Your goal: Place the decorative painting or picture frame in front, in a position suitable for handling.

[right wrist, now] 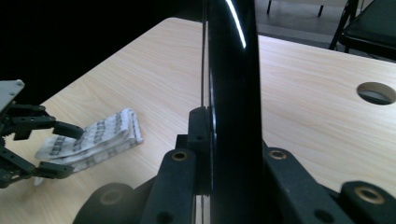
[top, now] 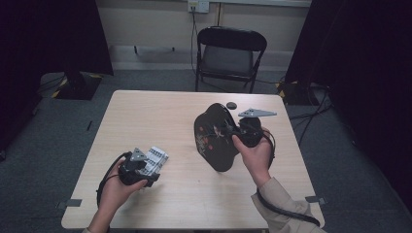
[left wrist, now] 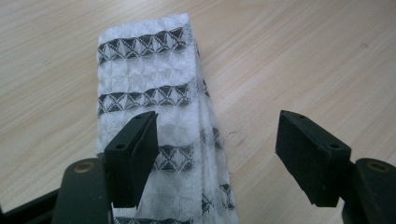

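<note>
A folded white cloth point(top: 158, 156) with dark patterned stripes lies on the wooden table point(top: 160, 111) at the front left. My left gripper point(top: 147, 170) stands open at its near end; in the left gripper view the cloth point(left wrist: 144, 70) runs under the left jaw of the gripper point(left wrist: 219, 133) and nothing is clamped. My right gripper point(top: 231, 130) is shut on the rim of a glossy black plate point(top: 214, 138) with a flower pattern, held on edge above the table's right half. The right gripper view shows the plate point(right wrist: 233, 70) edge-on between the jaws of the gripper point(right wrist: 231, 140), with the cloth point(right wrist: 107, 130) and left gripper point(right wrist: 65, 150) farther off.
A round cable hole point(top: 231, 105) sits in the table near its far edge, behind the plate. A black folding chair point(top: 231, 53) stands beyond the table. Dark curtains hang on both sides, and cables run across the grey floor.
</note>
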Available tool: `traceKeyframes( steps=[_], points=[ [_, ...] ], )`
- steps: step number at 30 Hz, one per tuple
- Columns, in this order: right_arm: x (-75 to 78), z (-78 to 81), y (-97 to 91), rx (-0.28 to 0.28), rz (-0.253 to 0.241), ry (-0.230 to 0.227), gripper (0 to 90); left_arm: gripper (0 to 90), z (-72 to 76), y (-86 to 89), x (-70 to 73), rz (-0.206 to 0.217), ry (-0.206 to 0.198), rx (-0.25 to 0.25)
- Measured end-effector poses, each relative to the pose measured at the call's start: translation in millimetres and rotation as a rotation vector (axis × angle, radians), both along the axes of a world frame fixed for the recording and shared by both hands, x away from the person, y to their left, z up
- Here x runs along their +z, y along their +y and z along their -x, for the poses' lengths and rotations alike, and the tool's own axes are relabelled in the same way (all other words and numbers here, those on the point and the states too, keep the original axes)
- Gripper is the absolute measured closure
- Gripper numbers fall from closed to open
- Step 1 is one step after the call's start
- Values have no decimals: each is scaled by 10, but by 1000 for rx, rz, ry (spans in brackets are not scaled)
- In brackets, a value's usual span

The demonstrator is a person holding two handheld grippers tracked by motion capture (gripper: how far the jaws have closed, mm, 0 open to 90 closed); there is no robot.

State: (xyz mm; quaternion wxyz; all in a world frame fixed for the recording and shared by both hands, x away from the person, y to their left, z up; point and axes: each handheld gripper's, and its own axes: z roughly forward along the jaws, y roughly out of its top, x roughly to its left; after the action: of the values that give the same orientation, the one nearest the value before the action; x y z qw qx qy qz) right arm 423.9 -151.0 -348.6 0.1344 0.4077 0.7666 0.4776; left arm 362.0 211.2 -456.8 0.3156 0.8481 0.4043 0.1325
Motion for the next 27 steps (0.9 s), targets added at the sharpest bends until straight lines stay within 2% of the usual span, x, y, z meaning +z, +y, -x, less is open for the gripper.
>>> traceKeyframes(
  steps=[4, 11, 21, 27],
  points=[
    [15, -4, 62, 7, 12, 10, 809, 297, 3, 3, 0, -1, -2, 0],
    [3, -4, 43, 12, 9, 1, 801, 297, 12, 17, 6, 2, -5, 4],
    [-10, 11, -34, 13, 13, 0, 567, 297, 5, 13, 0, 1, -3, 3],
    [-53, 61, -120, 35, 15, -2, 499, 297, 7, 7, -5, 3, 1, 8]
  ],
)
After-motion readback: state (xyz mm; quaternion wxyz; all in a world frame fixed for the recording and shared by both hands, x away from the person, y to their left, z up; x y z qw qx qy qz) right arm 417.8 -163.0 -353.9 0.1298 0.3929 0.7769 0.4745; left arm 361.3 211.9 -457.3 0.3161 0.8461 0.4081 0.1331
